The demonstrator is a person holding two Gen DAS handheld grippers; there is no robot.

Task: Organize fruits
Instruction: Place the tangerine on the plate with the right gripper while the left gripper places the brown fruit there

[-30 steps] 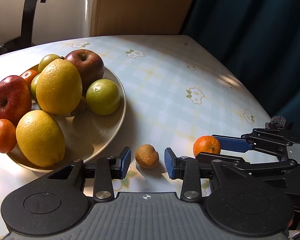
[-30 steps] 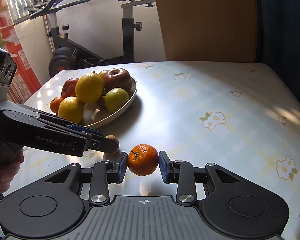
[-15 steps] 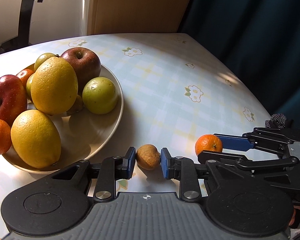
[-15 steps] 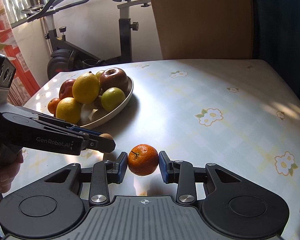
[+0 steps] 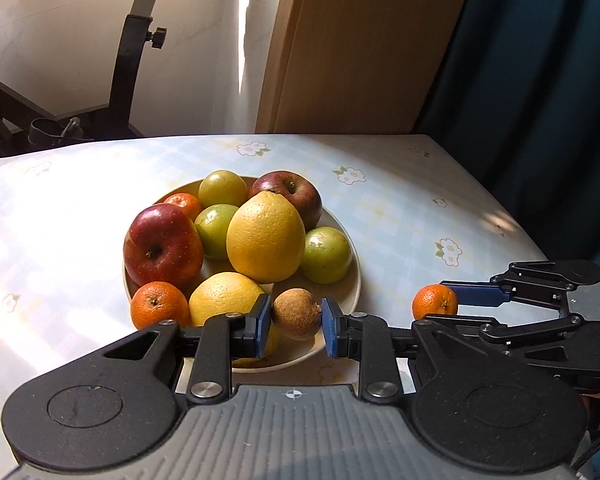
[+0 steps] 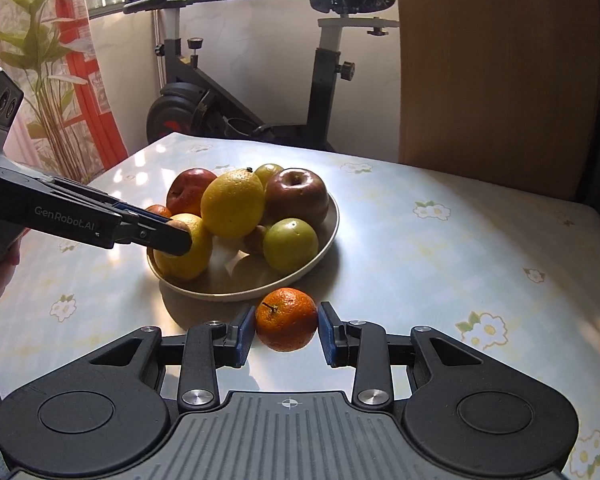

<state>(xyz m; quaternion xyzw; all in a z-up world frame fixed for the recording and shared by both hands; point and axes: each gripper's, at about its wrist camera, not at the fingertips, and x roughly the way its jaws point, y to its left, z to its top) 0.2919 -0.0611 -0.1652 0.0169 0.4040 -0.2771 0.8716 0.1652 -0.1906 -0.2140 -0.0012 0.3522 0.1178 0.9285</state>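
In the lower middle of my left view, my left gripper (image 5: 292, 322) has its jaws clamped on a small brown fruit (image 5: 297, 313), held over the near rim of the plate (image 5: 350, 276) — placed, I judge, to drop it into the bare patch beside the lemons. In my right view, my right gripper (image 6: 287, 330) is closed on a mandarin (image 6: 287, 319) at lower centre, just short of the plate's near edge, so it can follow. Beyond, toward mid-frame, apples, green fruits and lemons are heaped together on the plate — the one gathering spot on the table (image 5: 400, 216).
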